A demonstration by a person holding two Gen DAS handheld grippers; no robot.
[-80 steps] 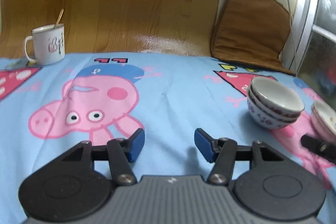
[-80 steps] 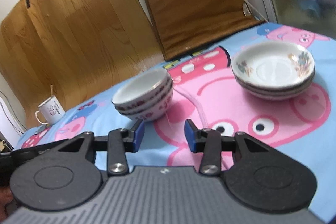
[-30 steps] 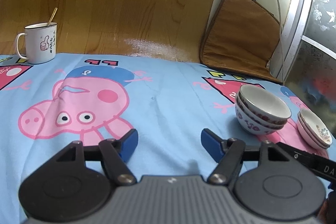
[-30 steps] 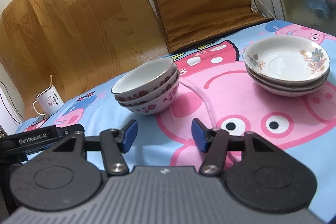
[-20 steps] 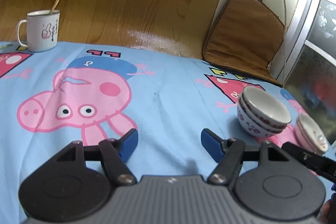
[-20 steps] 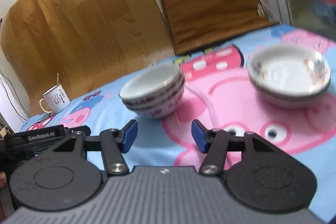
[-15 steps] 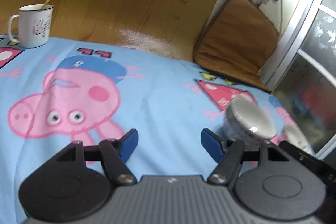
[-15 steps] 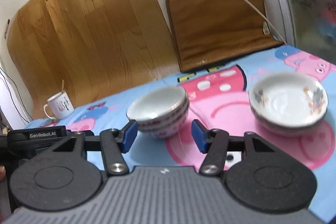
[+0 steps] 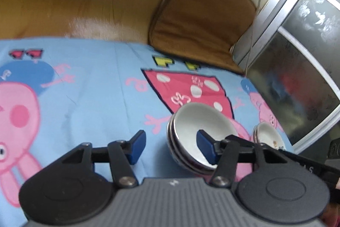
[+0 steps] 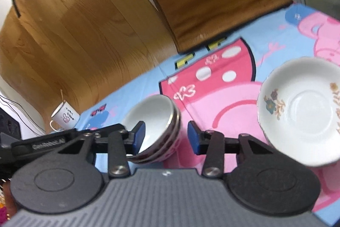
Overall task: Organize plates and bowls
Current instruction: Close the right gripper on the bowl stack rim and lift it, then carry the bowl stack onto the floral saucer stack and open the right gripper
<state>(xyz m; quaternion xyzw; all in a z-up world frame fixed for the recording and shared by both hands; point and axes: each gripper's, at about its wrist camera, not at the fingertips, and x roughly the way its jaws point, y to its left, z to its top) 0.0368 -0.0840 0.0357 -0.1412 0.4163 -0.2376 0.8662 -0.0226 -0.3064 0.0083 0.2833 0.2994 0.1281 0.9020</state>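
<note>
A blue cloth with pink cartoon pigs covers the surface. Behind it stands a wood panel, with a brown cushion leaning beside it and a frosted glass door to the right. The bowls are stacked mid-cloth, the plates just beside them, a mug well apart. The left gripper and right gripper are both closing, half-wide, astride the bowl rim, not pressing.
</note>
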